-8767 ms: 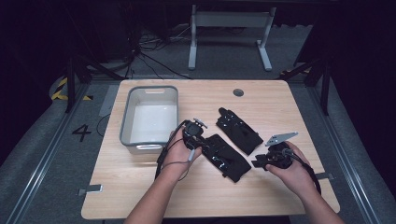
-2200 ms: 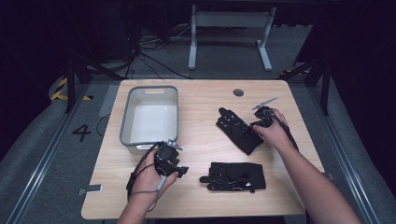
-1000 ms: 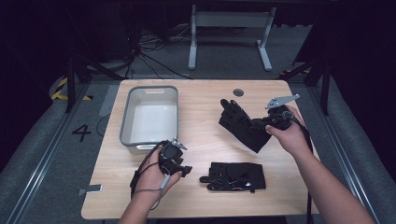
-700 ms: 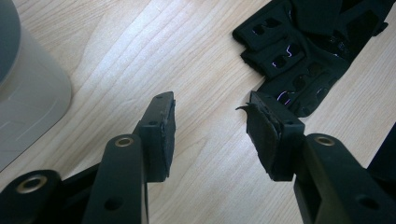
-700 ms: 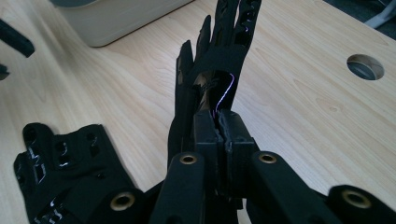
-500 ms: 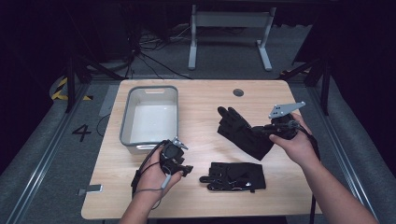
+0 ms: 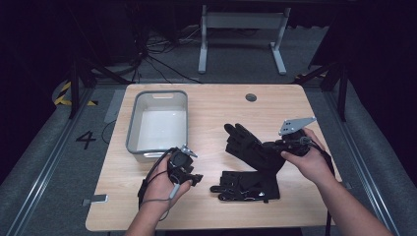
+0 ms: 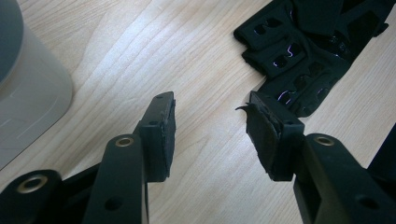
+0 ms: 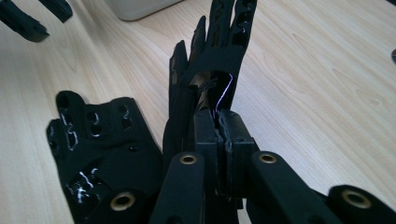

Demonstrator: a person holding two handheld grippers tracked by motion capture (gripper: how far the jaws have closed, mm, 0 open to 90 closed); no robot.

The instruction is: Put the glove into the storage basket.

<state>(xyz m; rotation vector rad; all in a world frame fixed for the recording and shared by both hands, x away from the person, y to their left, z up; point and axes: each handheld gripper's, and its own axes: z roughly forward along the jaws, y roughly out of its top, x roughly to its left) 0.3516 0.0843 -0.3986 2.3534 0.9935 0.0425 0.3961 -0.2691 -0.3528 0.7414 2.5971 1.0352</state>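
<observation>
Two black gloves are on the wooden table. One glove lies flat near the front edge. My right gripper is shut on the cuff of the other glove, whose fingers stretch away from the jaws along the tabletop. My left gripper hovers low over bare wood just left of the flat glove. Its jaws are open with nothing between them.
A grey plastic bin stands at the back left, close behind my left hand. A round cable hole sits near the table's far edge. The left gripper's jaws appear far off in the right gripper view.
My right gripper has pulled the held glove toward the near edge and slightly right, closer to the flat glove. The left hand and the flat glove have stayed put.
</observation>
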